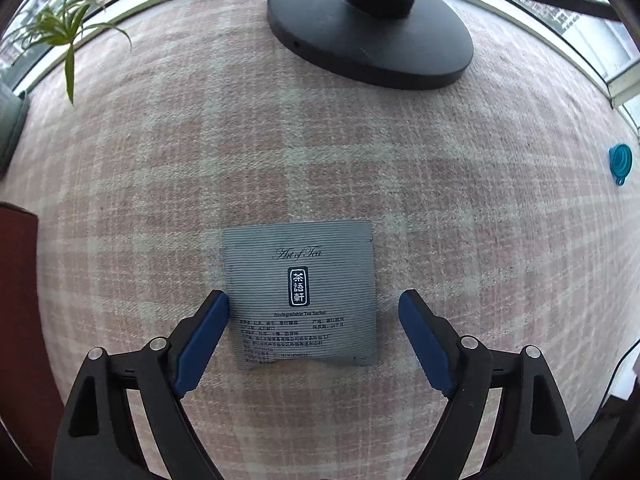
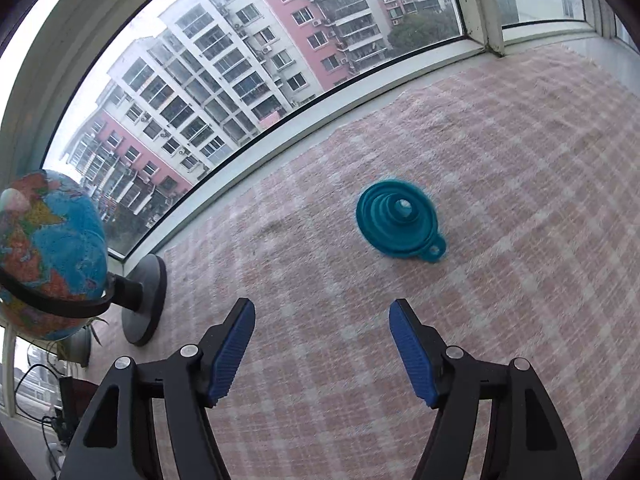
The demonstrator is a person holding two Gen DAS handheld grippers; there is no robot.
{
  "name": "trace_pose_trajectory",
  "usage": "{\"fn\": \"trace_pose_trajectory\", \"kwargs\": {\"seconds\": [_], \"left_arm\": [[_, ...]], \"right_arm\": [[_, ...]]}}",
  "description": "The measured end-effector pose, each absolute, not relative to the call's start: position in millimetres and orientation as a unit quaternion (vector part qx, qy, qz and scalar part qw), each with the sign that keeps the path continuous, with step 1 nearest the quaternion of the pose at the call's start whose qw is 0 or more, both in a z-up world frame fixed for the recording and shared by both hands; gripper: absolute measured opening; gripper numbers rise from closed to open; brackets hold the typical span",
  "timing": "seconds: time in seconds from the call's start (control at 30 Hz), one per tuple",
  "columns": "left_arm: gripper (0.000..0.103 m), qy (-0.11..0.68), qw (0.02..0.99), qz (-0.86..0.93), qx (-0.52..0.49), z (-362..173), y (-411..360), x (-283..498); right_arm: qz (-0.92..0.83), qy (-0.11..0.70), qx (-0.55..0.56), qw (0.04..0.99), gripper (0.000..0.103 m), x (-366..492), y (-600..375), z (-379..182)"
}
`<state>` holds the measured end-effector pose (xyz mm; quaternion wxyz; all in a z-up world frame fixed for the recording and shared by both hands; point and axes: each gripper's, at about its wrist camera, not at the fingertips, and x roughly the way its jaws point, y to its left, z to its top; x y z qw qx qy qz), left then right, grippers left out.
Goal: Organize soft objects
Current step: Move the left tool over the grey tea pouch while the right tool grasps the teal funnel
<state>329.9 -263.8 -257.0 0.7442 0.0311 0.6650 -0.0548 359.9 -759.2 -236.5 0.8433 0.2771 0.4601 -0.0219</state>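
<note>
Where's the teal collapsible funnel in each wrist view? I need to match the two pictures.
Left wrist: the funnel sits small at the far right edge, on the checked cloth.
Right wrist: the funnel lies right of centre, ahead of the open right tool.
Shared landmark: the globe's round black base.

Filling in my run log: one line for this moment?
left gripper: open over tea sachet | right gripper: open, empty | funnel: on cloth

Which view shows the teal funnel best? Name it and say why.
The right wrist view: the funnel lies whole and near mid-frame on the checked cloth, rings and handle loop clear. The left wrist view shows it only small and distorted at the far right edge.
</note>
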Motion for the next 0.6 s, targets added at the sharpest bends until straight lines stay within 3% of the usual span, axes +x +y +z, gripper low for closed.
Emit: {"fn": "trace_pose_trajectory", "kwargs": {"seconds": [0.4, 0.53, 0.6], "left_arm": [[0.09, 0.659, 0.748, -0.061, 0.047, -269, -328, 350], [0.1, 0.664, 0.743, -0.065, 0.05, -275, -363, 349], [0.102, 0.662, 0.745, -0.065, 0.051, -279, -375, 355]], "right_arm": [[-0.068, 0.496, 0.196, 0.843, 0.066, 407, -805, -256], [-0.07, 0.509, 0.175, 0.84, 0.065, 420, -803, -267], [-0.072, 0.512, 0.17, 0.839, 0.059, 426, -803, -272]]}}
